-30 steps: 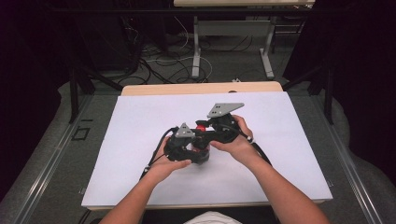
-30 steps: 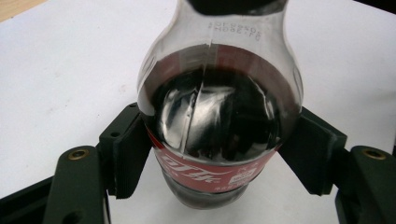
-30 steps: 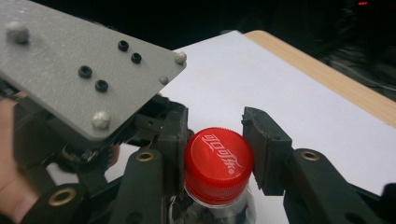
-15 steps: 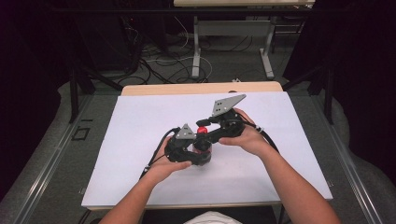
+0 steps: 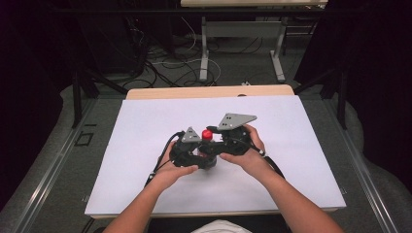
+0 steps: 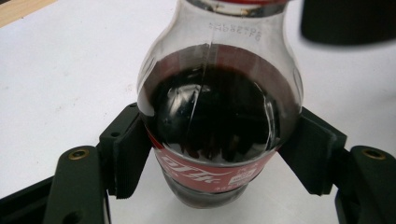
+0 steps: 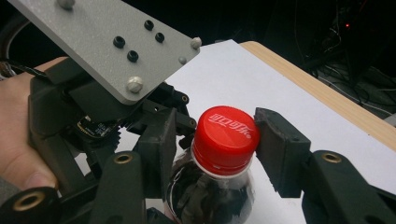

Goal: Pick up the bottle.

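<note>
A cola bottle (image 6: 215,121) with a red cap (image 7: 226,135) stands upright on the white table (image 5: 145,126). My left gripper (image 6: 215,158) is shut on the bottle, its pads pressing the body at the label from both sides. In the high view it sits mid-table as the left gripper (image 5: 204,154) under the red cap (image 5: 207,134). My right gripper (image 7: 219,140) has the cap between its jaws, which have just been closing. One pad is at the cap's edge and the other stands a little off it, so it is open. It reaches in from the right as the right gripper (image 5: 211,141).
The left gripper's grey plate (image 7: 107,42) and the hand (image 7: 18,140) holding it stand close behind the bottle. The table's wooden far edge (image 5: 209,91) borders the white sheet. Beyond it are desk legs (image 5: 204,53) and cables on the floor.
The right gripper's grey plate tipped up and away half a second ago and has come back down beside the cap. The left gripper and the bottle have kept still.
</note>
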`<state>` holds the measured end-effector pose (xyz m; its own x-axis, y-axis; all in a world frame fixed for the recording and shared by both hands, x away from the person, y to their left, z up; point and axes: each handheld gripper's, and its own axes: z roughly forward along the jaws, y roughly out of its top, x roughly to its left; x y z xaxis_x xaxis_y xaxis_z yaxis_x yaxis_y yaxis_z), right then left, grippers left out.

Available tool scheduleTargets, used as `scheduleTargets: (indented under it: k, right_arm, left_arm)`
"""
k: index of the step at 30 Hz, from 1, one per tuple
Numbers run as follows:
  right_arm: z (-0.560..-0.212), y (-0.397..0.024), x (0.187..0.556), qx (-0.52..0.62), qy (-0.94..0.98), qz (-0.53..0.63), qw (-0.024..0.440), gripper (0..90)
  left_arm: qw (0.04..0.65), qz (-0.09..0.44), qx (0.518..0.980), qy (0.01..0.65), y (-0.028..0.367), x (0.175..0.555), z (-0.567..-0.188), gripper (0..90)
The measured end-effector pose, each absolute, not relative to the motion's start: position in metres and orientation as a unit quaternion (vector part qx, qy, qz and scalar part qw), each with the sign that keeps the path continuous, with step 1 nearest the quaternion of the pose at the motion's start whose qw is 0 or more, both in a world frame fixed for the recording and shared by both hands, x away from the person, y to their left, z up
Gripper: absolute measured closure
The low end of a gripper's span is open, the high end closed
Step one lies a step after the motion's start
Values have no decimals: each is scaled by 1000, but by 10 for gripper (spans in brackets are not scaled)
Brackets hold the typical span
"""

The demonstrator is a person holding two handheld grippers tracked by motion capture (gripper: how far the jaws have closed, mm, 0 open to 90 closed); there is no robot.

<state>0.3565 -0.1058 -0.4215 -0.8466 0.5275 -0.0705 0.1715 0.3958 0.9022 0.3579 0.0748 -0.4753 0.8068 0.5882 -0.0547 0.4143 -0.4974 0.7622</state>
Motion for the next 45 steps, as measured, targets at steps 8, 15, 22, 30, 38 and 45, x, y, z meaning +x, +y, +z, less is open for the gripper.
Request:
scheduleTargets:
  k: [8, 15, 22, 30, 38, 45]
  right_arm:
    - [-423, -103, 362, 215, 812, 519, 161, 537]
    - [-423, -98, 370, 210, 819, 512, 151, 600]
    - [-417, -103, 389, 152, 848, 501, 88, 608]
    - [-413, -105, 398, 108, 863, 490, 63, 587]
    - [-410, -103, 383, 155, 854, 482, 120, 436]
    - [-410, -101, 368, 202, 839, 482, 149, 436]
  left_arm:
    - [409, 103, 860, 287, 73, 357, -475, 307]
    - [408, 102, 862, 283, 71, 356, -476, 307]
    - [415, 94, 858, 287, 72, 356, -476, 306]
    - [413, 93, 861, 281, 71, 356, -476, 305]
    - [414, 102, 856, 292, 76, 360, -476, 304]
    - [409, 102, 853, 306, 80, 362, -475, 304]
